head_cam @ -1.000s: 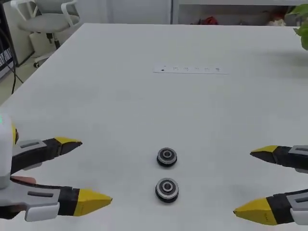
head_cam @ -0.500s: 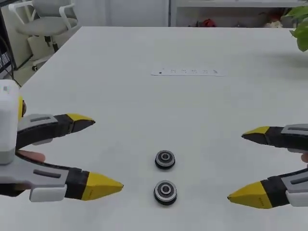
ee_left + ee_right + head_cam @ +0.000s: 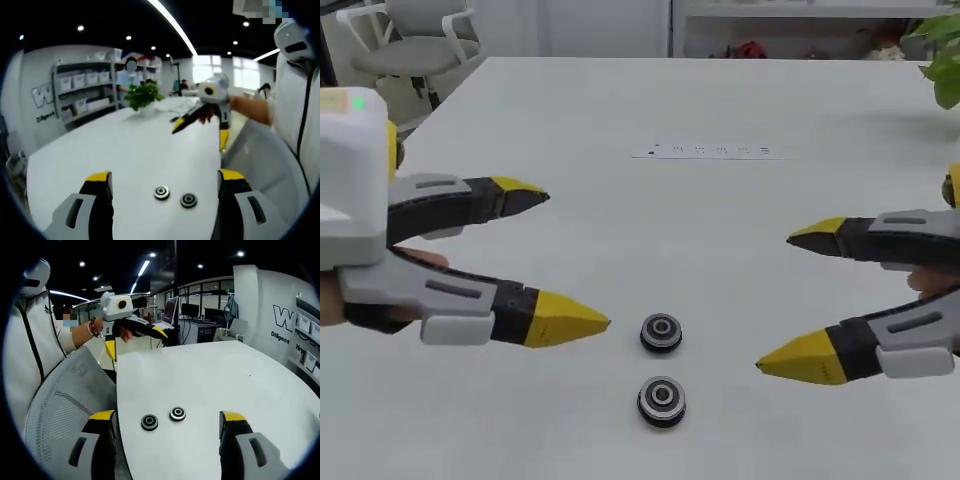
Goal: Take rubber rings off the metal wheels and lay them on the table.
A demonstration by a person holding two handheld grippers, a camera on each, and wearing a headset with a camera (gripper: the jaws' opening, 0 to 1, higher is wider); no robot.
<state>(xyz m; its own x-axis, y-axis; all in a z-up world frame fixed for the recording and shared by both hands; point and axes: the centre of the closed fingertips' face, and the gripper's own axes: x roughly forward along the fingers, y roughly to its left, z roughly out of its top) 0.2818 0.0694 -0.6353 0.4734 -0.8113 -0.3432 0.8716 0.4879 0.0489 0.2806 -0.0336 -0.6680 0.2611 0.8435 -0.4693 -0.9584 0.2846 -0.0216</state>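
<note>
Grippers: your left gripper point(image 3: 555, 260) and right gripper point(image 3: 782, 300) gape wide, holding nothing | wheels: far wheel point(image 3: 661, 333) just off your left gripper's lower tip, near wheel point(image 3: 661, 400) beside it, both between your grippers on the table point(image 3: 700, 220) | step: approach, rubber rings point(image 3: 642, 401) not yet off | next: pin one wheel, pinch its ring.

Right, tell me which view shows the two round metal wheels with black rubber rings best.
The head view: looking down, it shows the farther wheel and nearer wheel largest and sharpest, lying apart on the white table. Both gripper views show them small, between the open jaws.
</note>
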